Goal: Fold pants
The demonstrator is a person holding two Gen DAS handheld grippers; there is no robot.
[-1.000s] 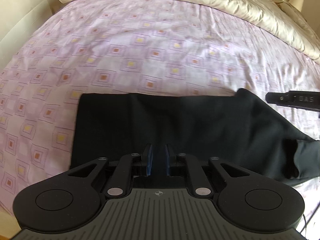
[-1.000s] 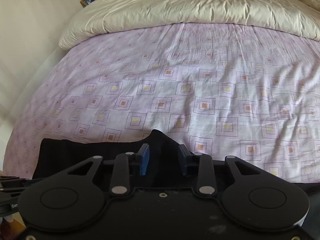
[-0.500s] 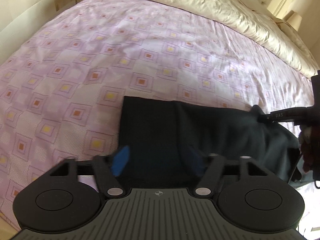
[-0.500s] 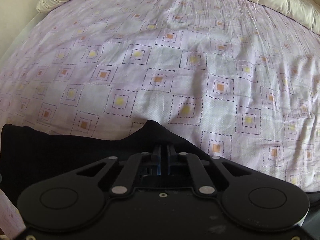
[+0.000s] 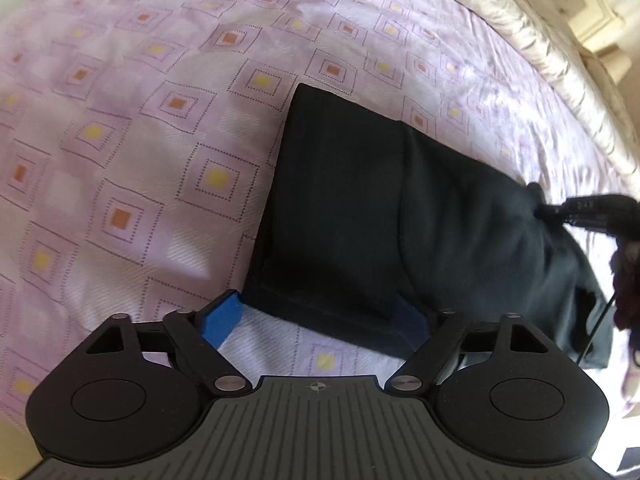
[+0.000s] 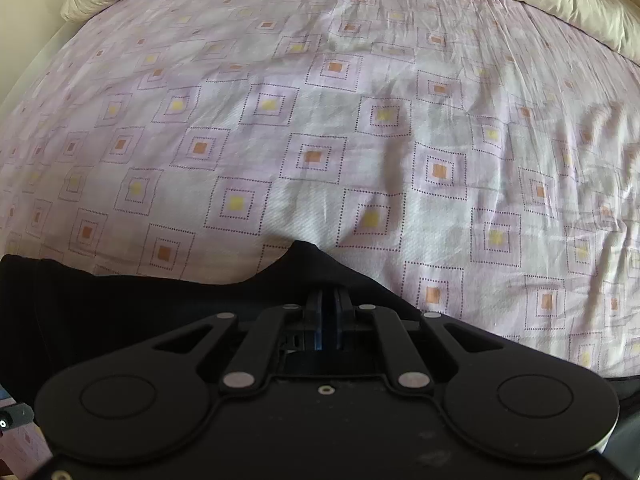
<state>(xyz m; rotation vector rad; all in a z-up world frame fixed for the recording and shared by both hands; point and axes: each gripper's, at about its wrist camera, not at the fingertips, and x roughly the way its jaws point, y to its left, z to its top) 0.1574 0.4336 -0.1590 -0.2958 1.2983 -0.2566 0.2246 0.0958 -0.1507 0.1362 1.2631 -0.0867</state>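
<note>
Half done, by the look of it: black pants (image 5: 360,216) flat on the patterned bed sheet (image 5: 120,160) as a long doubled strip, crosswise folds probably left; left gripper (image 5: 316,320) spread wide, straddling the near hem corner (one second ago nearly closed over the cloth); right gripper (image 6: 328,316) pinching a raised peak of fabric, its jaws open one second ago

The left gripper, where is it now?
The left gripper hangs open at the near left corner of the black pants, above the patterned sheet.
</note>
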